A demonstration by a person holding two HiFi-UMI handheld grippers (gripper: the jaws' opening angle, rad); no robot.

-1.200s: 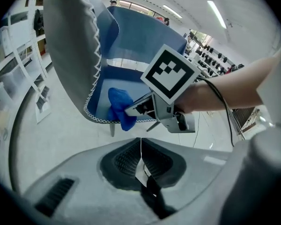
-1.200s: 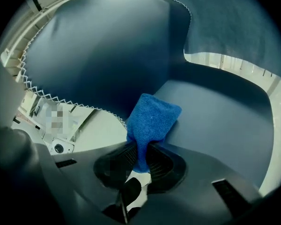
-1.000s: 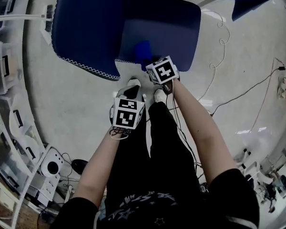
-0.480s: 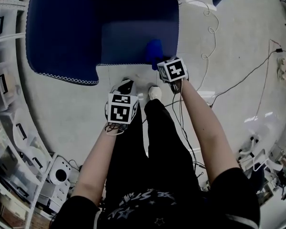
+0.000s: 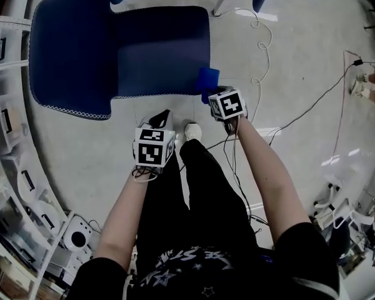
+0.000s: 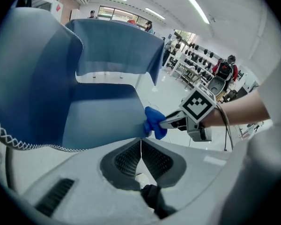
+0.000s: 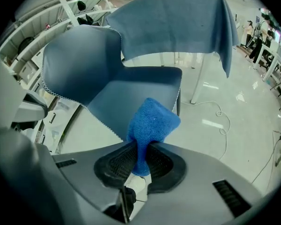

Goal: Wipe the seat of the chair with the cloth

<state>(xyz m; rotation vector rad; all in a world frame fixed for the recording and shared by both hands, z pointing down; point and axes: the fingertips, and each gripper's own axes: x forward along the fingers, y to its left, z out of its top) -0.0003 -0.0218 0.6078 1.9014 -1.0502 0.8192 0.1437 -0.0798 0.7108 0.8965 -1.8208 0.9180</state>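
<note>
While the head view looks steeply down, the blue cloth (image 5: 207, 80) sits at the near right corner of the chair seat (image 5: 156, 49), held by the right gripper (image 5: 214, 92). The left gripper (image 5: 159, 119) hangs short of the seat. The left gripper view shows its jaws pressed together, with nothing between them. In the right gripper view, the jaws pinch the cloth's lower end.

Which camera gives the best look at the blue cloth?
The right gripper view: the cloth is large, central and pinched in the right tongs. The left gripper view shows it small beside the seat; the head view shows only a blue patch.
</note>
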